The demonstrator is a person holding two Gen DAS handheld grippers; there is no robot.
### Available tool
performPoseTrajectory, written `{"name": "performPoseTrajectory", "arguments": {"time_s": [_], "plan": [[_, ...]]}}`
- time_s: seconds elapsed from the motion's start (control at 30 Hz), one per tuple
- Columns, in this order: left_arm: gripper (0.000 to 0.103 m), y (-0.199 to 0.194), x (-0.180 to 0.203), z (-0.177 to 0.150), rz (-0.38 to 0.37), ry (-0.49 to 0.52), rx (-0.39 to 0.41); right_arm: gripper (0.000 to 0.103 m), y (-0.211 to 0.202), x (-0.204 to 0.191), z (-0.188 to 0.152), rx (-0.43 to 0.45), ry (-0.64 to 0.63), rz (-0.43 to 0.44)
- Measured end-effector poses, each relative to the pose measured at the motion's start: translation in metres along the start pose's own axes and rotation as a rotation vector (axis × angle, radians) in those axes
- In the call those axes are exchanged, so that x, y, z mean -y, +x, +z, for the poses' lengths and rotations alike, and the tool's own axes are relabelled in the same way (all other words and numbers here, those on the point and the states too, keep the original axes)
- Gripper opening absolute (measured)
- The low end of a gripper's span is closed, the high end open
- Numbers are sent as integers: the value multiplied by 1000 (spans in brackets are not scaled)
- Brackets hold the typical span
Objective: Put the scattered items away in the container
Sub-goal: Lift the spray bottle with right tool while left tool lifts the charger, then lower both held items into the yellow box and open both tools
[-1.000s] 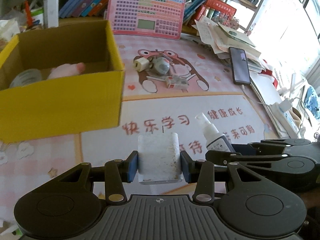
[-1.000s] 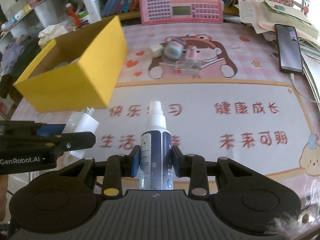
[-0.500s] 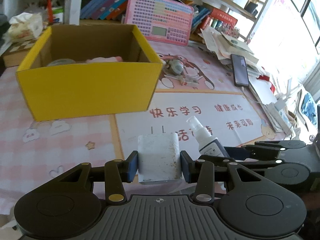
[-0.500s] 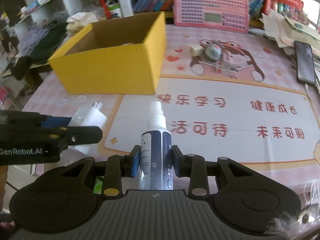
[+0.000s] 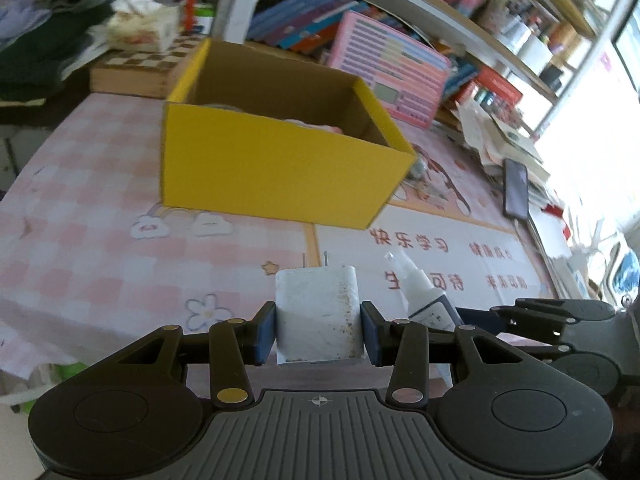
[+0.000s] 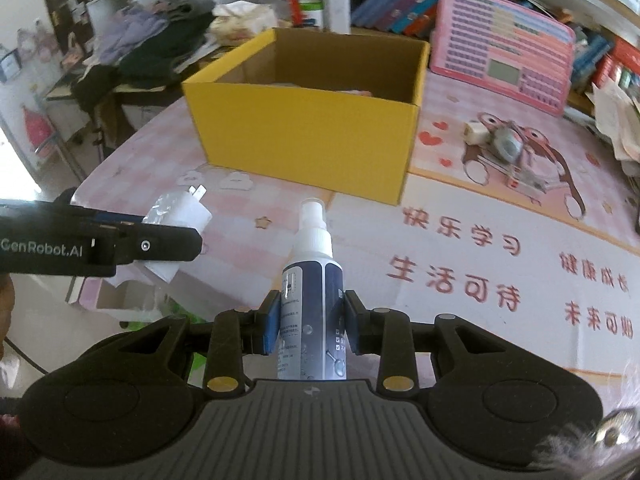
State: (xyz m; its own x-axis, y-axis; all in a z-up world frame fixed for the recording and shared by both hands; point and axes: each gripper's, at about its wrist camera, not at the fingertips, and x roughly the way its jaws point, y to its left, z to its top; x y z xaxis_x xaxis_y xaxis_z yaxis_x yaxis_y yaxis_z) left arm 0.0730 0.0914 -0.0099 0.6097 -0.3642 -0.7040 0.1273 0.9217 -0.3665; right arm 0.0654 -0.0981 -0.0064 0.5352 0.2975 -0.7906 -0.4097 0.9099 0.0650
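My left gripper [image 5: 319, 330] is shut on a white plug charger [image 5: 319, 312], its prongs pointing away from me. It hangs above the table's near edge, short of the yellow cardboard box [image 5: 276, 168]. My right gripper [image 6: 308, 326] is shut on a dark blue spray bottle [image 6: 312, 316] with a white nozzle, held upright. The open box [image 6: 312, 132] stands ahead of both, with something pink and a clear round thing partly visible inside. In the right wrist view the left gripper [image 6: 100, 246] and the charger [image 6: 176, 216] show at the left.
A small white cube [image 6: 476, 131], a grey round gadget [image 6: 506, 145] and a clear case [image 6: 532, 180] lie on the bear picture right of the box. A pink toy keyboard [image 6: 502, 50], books and paper stacks line the back. A phone [image 5: 516, 194] lies at the right.
Both grippers have swung left and drawn back with their loads. The yellow box has shifted from the left edge toward the middle of both views, and the table's near left edge has come into sight.
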Motion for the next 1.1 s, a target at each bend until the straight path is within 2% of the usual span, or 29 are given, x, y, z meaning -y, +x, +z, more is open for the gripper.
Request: {"name": "performPoseTrajectory", "arguments": {"time_s": [0.37, 0.7, 0.9, 1.1], "plan": [[42, -15, -16, 5, 35, -23, 57, 31, 9, -21, 18, 4, -74, 36], [42, -11, -22, 17, 59, -28, 77, 31, 15, -21, 37, 22, -110, 61], [42, -8, -17, 37, 78, 16, 118, 31, 16, -12, 59, 69, -122, 83], [42, -5, -10, 71, 88, 59, 187, 31, 13, 9, 99, 133, -88, 115]]}}
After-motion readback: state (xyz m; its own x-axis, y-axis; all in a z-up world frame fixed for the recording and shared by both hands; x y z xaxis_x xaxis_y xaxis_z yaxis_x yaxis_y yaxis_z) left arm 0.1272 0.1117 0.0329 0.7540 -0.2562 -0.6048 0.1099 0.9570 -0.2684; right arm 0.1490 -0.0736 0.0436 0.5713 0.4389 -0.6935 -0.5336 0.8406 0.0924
